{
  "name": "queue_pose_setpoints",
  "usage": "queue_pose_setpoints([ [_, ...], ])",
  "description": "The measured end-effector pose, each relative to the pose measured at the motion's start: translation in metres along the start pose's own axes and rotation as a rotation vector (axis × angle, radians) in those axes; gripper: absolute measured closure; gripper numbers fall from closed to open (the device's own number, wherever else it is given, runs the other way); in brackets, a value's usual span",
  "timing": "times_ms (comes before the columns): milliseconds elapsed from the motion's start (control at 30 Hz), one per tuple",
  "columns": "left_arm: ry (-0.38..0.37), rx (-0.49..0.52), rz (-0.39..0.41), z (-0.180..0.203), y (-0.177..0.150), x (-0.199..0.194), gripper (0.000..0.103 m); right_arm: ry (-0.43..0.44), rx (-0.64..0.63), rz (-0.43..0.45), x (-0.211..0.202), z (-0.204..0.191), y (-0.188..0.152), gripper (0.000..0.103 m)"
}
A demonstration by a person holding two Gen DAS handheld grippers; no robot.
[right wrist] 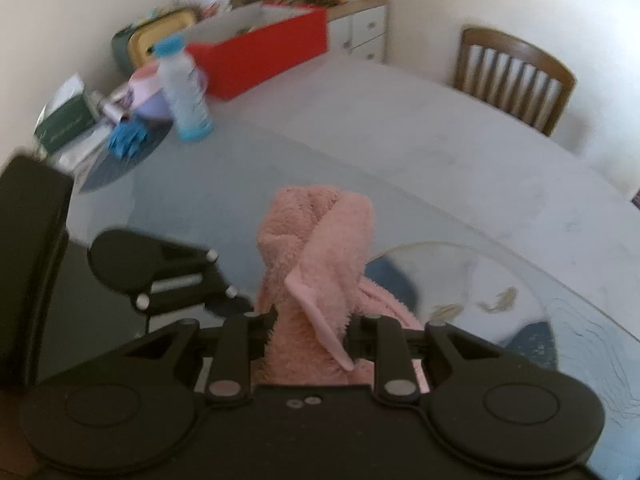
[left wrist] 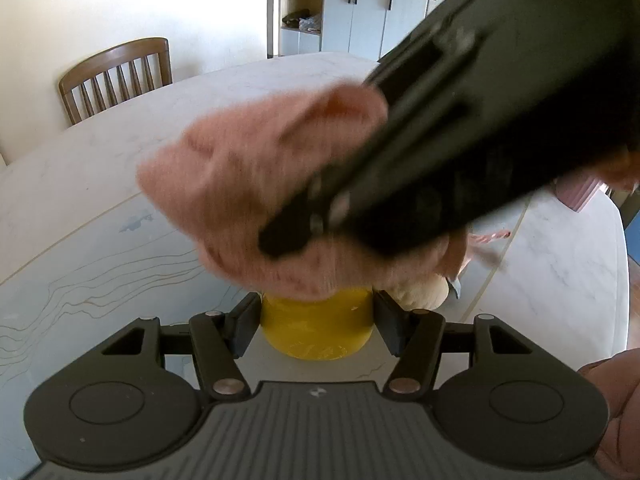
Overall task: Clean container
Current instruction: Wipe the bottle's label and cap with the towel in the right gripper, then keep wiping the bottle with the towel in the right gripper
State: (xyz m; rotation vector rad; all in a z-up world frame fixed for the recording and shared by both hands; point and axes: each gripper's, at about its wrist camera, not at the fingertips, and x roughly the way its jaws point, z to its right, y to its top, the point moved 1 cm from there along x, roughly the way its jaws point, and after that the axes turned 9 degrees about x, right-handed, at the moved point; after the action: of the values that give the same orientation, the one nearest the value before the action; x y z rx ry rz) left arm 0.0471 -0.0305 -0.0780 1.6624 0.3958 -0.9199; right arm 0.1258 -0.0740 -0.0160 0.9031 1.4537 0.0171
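Observation:
A yellow container [left wrist: 316, 326] stands between the fingers of my left gripper [left wrist: 316, 320], which is shut on its sides. A pink towel [left wrist: 256, 184] covers the container's top, blurred by motion. The right gripper's black body [left wrist: 460, 132] slants down from the upper right with the towel in its jaws. In the right wrist view my right gripper [right wrist: 310, 332] is shut on the pink towel [right wrist: 320, 264], which bunches up ahead of the fingers and hides the container. The left gripper [right wrist: 160, 268] shows at the left.
A pale marble table [left wrist: 120, 152] with a glass mat [right wrist: 520, 288]. A white bottle with blue cap [right wrist: 184, 92], a red box [right wrist: 264, 52], a green carton [right wrist: 64, 120] and blue cloth [right wrist: 128, 140] sit at the far left. Wooden chairs [left wrist: 116, 76] [right wrist: 516, 76] stand by the wall. A beige lump [left wrist: 420, 292] lies behind the container.

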Motion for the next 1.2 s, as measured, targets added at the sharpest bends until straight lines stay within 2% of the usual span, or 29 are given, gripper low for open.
queue_pose_setpoints([
  [100,-0.001,-0.001,0.001,0.0,0.0,0.0,0.043,-0.011,-0.021,-0.004,0.006,0.004,-0.002,0.08],
  [167,-0.004,-0.004,0.001,0.0,0.001,0.001,0.043,-0.058,-0.015,0.004,0.009,0.012,0.004,0.08],
  [300,-0.016,-0.024,0.003,-0.002,0.002,0.001,0.042,-0.114,0.051,0.013,0.007,0.036,0.007,0.08],
  [467,-0.08,-0.12,0.016,-0.013,0.002,0.001,0.041,-0.124,0.112,0.015,0.0,0.057,0.0,0.079],
  [533,-0.107,-0.175,0.028,-0.021,0.0,0.0,0.031,-0.123,0.121,0.016,-0.005,0.057,-0.006,0.079],
  [667,-0.155,-0.256,0.027,-0.032,-0.001,0.006,0.03,-0.131,0.168,0.03,-0.016,0.061,-0.021,0.079],
  [767,-0.179,-0.254,0.009,-0.031,0.0,0.012,0.029,-0.132,0.225,0.03,-0.02,0.063,-0.029,0.079],
  [867,-0.169,-0.204,0.0,-0.022,0.002,0.014,0.03,-0.147,0.25,0.023,-0.026,0.068,-0.038,0.08],
  [933,-0.182,-0.193,0.004,-0.018,0.002,0.013,0.041,-0.226,0.254,0.009,-0.025,0.076,-0.042,0.079],
  [967,-0.18,-0.19,0.003,-0.019,0.003,0.013,0.041,-0.258,0.265,0.004,-0.025,0.081,-0.044,0.079],
  [1033,-0.163,-0.164,0.004,-0.017,0.005,0.013,0.041,-0.233,0.294,0.025,-0.031,0.083,-0.043,0.079],
  [1133,-0.134,-0.131,0.006,-0.012,0.008,0.013,0.041,-0.124,0.247,0.066,-0.041,0.062,-0.033,0.079],
  [1200,-0.117,-0.106,0.007,-0.009,0.008,0.012,0.041,-0.041,0.204,0.058,-0.037,0.042,-0.027,0.079],
])
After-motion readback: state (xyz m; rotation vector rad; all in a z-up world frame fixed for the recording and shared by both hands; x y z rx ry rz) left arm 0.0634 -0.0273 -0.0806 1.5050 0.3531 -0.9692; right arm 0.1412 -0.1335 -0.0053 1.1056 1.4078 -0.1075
